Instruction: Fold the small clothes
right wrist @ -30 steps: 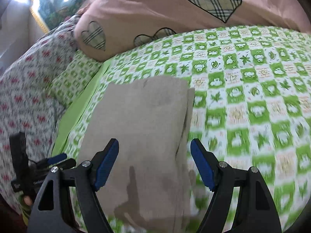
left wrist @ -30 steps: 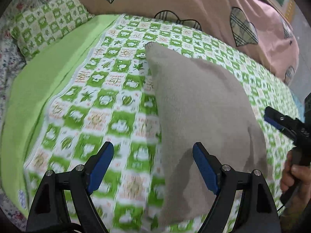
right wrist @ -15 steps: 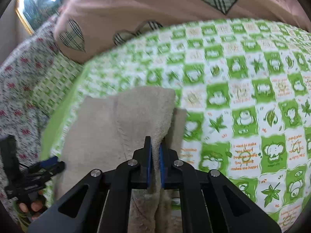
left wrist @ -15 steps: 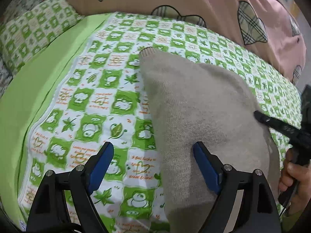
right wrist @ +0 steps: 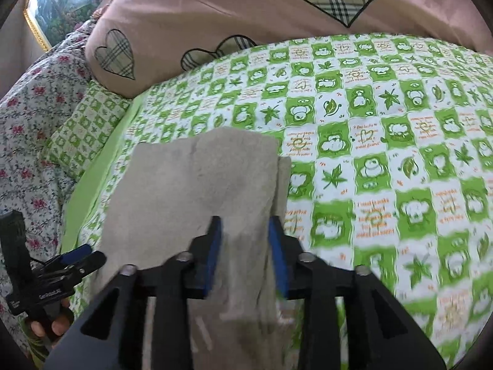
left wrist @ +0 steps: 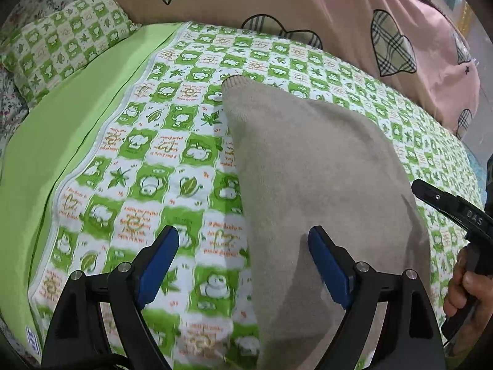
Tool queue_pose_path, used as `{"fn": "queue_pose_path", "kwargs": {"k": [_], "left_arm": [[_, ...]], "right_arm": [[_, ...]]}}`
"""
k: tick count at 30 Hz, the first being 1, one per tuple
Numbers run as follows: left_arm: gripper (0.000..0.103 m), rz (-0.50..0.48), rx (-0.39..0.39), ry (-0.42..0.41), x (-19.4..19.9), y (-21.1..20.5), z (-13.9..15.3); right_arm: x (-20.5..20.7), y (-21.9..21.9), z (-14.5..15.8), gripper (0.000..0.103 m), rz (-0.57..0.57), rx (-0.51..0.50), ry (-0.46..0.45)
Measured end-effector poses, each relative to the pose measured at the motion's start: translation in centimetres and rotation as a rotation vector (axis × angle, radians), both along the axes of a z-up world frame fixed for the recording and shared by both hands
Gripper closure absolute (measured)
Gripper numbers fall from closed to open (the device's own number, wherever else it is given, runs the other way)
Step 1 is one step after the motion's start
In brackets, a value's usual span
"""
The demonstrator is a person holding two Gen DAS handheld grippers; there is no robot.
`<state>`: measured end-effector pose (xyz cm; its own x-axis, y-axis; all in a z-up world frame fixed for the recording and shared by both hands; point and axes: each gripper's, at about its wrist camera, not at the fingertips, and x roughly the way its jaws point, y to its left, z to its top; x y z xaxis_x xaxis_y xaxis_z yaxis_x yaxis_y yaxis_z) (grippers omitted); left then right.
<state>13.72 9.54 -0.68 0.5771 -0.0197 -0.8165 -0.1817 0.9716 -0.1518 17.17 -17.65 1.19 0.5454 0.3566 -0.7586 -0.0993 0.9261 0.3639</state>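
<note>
A beige knitted garment lies folded flat on the green checked bedspread. My left gripper is open and straddles the garment's left edge, one pad over the bedspread and one over the cloth. In the right wrist view the garment runs under my right gripper, whose jaws are opening with the garment's right-hand fold between them; the pads stand off the cloth. Each gripper shows in the other's view: the right gripper in a person's hand at the right edge, the left gripper at the lower left.
A pink quilt with plaid hearts is heaped along the far side of the bed. A green checked pillow and a floral sheet lie at the left. A framed picture hangs beyond. Bare bedspread stretches right of the garment.
My right gripper closed on the garment's right fold half a second ago and has now parted again. My left gripper moved in closer over the garment's left edge, still open.
</note>
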Motion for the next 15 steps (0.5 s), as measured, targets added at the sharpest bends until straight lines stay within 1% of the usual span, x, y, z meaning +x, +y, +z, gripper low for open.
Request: {"fn": "queue_pose_path", "kwargs": {"k": [6, 11, 15], "left_arm": [[0.016, -0.013, 0.031, -0.009, -3.1, -1.3, 0.7], [0.016, -0.005, 0.070, -0.007, -5.1, -2.1, 1.0], [0.016, -0.006, 0.090, -0.006, -6.7, -2.9, 0.9]], "right_arm": [[-3.8, 0.3, 0.5, 0.055, -0.003, 0.006, 0.001], [-6.0, 0.2, 0.7, 0.052, -0.026, 0.013, 0.001], [-7.9, 0.4, 0.8, 0.044, -0.026, 0.001, 0.000]]}}
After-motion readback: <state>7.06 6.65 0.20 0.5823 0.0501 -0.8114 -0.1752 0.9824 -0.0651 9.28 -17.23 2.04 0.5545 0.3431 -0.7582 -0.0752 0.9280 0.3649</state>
